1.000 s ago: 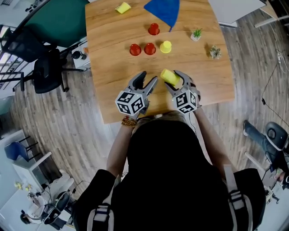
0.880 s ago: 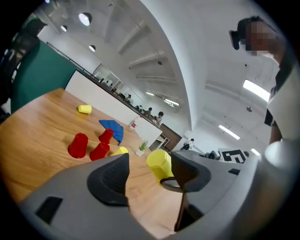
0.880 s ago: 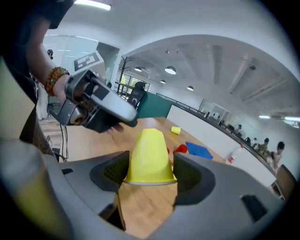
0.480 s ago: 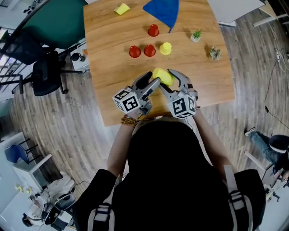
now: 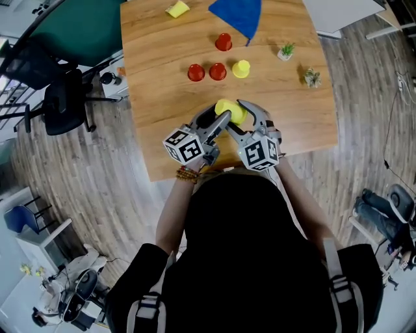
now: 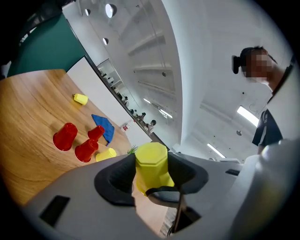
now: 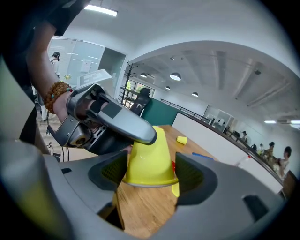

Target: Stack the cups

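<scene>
Held cup: a yellow cup [image 5: 229, 110] hangs just above the near part of the table [image 5: 162, 97], caught between both grippers. Its inside is not visible.
Cups on the table: a red cup [image 5: 195, 72], a second red cup [image 5: 218, 71] and a small yellow cup [image 5: 241, 68] stand upside down in a row. A third red cup [image 5: 223, 41] stands upside down behind them.
Far edge: another yellow cup [image 5: 177, 9] lies on its side, well apart from the row and near a blue cloth [image 5: 237, 13].
Left gripper [image 6: 152, 176]: its fingers [image 6: 117, 180] have just been closing and now press on the narrow end of the held yellow cup.
Right gripper [image 7: 151, 173]: its fingers [image 7: 194, 176] have just been opening and stand wide around the cup's rim, with a slight gap on one side.
</scene>
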A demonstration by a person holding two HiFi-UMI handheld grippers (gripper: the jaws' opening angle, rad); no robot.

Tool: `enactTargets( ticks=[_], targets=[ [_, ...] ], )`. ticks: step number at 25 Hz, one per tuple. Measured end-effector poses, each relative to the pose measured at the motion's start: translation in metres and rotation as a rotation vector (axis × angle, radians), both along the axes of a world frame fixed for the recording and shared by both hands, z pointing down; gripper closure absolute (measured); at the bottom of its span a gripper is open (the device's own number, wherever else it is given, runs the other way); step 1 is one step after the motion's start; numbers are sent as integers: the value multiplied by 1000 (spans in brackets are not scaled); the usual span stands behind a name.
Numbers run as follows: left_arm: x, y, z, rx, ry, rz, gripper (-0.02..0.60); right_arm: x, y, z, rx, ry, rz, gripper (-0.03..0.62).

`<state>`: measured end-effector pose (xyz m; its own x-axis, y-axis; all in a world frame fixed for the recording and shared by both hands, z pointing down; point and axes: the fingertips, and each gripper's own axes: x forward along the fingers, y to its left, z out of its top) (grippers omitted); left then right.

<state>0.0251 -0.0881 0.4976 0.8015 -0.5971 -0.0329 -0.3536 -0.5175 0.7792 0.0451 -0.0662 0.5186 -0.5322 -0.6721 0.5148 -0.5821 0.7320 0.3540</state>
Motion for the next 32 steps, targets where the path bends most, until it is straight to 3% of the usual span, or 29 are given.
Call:
enactTargets(
  ticks=[4,13,18,21,25,29,32],
  targets=[
    [-9,-8,5,8,-57,-25,348,-4,-8,6,-53,-42,-13,258],
    [-49,-29,13,-12,-70,-159,348,-26,-33,5,-90,-60,-154,240],
    [-104,-44,24,-78,-66,-348,348,-45,-57,-6,-93,-122,-228,246],
    [-140,-47,34,-75,-161,-418,350,-36,-88,10,-86,-50,-220,258],
    [-178,-44,35,-58,-227,-478,350,-28,-133,43,-124,71,-232,258],
    [-221,-36,35,-55,-298,-579,350,-57,-157,71,-173,175,-317,258],
    [-238,-33,36,-64,-305,-621,350,-79,-172,96,-230,219,-333,255]
  ],
)
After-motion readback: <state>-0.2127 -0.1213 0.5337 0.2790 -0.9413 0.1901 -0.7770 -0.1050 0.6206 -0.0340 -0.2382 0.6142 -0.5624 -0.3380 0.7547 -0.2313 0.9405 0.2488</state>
